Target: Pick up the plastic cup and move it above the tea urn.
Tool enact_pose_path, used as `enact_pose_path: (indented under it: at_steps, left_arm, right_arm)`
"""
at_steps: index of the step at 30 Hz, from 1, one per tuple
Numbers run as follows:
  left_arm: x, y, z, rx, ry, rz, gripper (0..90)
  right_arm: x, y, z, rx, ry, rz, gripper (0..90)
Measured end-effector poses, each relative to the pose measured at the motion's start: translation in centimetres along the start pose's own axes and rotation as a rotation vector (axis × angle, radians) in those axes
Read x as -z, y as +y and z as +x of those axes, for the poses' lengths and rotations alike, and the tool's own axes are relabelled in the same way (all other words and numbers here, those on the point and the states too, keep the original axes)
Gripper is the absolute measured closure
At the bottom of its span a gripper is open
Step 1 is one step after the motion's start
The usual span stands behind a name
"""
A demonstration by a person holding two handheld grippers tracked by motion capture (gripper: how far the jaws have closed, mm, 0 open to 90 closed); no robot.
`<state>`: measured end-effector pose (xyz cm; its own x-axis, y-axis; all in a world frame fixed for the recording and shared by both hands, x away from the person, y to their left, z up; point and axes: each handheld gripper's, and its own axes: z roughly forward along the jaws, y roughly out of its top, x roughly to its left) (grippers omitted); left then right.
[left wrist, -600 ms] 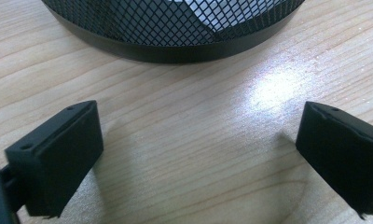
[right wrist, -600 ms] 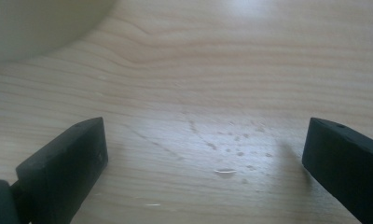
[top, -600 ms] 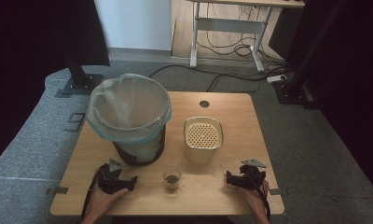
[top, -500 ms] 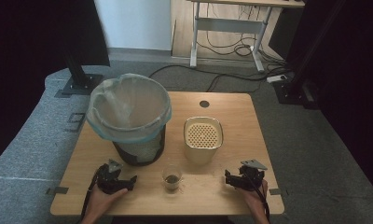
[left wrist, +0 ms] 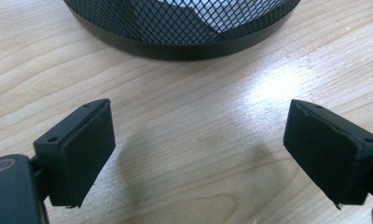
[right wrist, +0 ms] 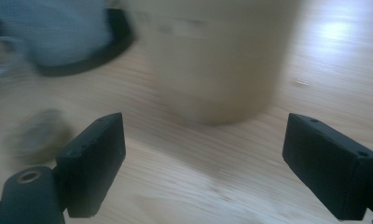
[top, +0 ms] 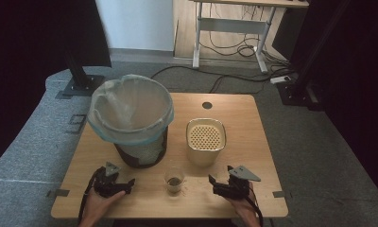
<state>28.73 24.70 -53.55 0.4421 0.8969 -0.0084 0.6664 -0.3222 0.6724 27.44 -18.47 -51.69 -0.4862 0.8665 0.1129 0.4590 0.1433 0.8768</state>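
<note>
bin (top: 130,123) left of canister (top: 205,141), cup (top: 174,179) in front

In the right gripper view everything beyond the jaws is smeared by motion blur: the beige container (right wrist: 217,56) is cut off at the top edge, and the small cup (right wrist: 37,135) is reduced to a grey-brown smudge — its contents cannot be made out. In the left gripper view the mesh bin (left wrist: 182,23) is cropped to its lower rim. In the high view the person's forearms are cut off by the bottom edge.
</note>
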Motion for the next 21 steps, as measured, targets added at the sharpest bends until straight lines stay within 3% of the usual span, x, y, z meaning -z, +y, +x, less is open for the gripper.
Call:
enact_pose_path:
  at_steps: [1, 4, 7, 14, 20, 21]
  left_arm:
    - [0.1, 0.0, 0.1, 0.003, -0.005, -0.002, 9.3]
    - [0.1, 0.0, 0.1, 0.002, -0.009, -0.004, 9.7]
    - [0.1, -0.1, 0.1, 0.005, -0.015, -0.002, 10.7]
    - [-0.1, -0.2, -0.2, -0.001, -0.027, 0.012, 10.7]
    - [-0.3, -0.1, -0.3, -0.006, -0.027, 0.021, 10.7]
    - [-0.4, -0.1, -0.3, -0.006, -0.029, 0.025, 10.7]
  right_arm:
    - [-0.5, 0.0, 1.3, 0.031, 0.051, 0.002, 13.2]
    - [-0.8, -0.1, 2.1, 0.054, 0.078, 0.01, 13.4]
    - [-1.2, -0.4, 4.1, 0.079, 0.143, 0.024, 13.6]
    - [-2.2, -0.5, 7.1, 0.12, 0.222, 0.017, 14.1]
    - [-4.0, -0.2, 9.0, 0.15, 0.264, 0.016, 14.8]
    - [-5.0, -0.1, 9.8, 0.174, 0.269, 0.016, 15.4]
